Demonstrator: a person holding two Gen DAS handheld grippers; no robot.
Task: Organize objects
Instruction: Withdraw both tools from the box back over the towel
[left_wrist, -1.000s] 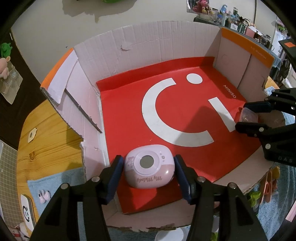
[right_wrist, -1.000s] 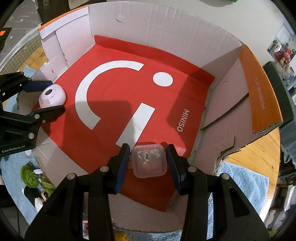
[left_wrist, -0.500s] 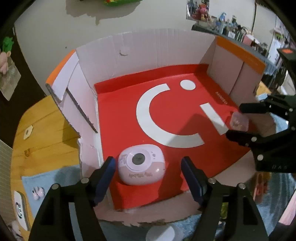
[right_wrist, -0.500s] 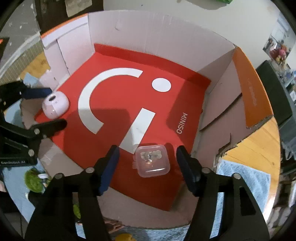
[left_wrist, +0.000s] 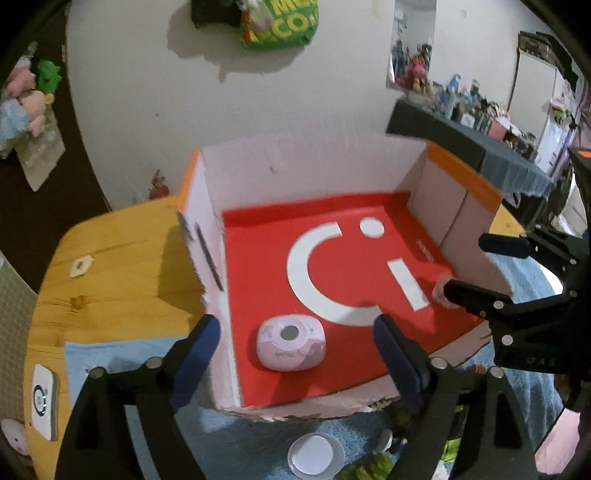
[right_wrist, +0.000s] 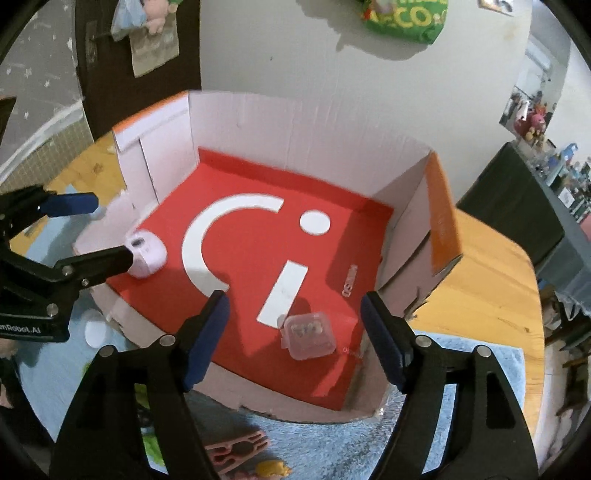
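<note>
Both claws clear of their items, box loaded.
Left gripper (left_wrist: 295, 354) jaws have just been opening, spread wide of the pink speaker (left_wrist: 291, 347) at the box (left_wrist: 295, 166) floor's 7 o'clock corner. Right gripper (right_wrist: 293, 336) likewise parted; clear case (right_wrist: 308, 335) at 5 o'clock, untouched. Toys litter the blue mat (right_wrist: 325, 439) below.

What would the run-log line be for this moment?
left gripper: just opened, empty | right gripper: just opened, empty | pink device, clear case: resting in box
</note>
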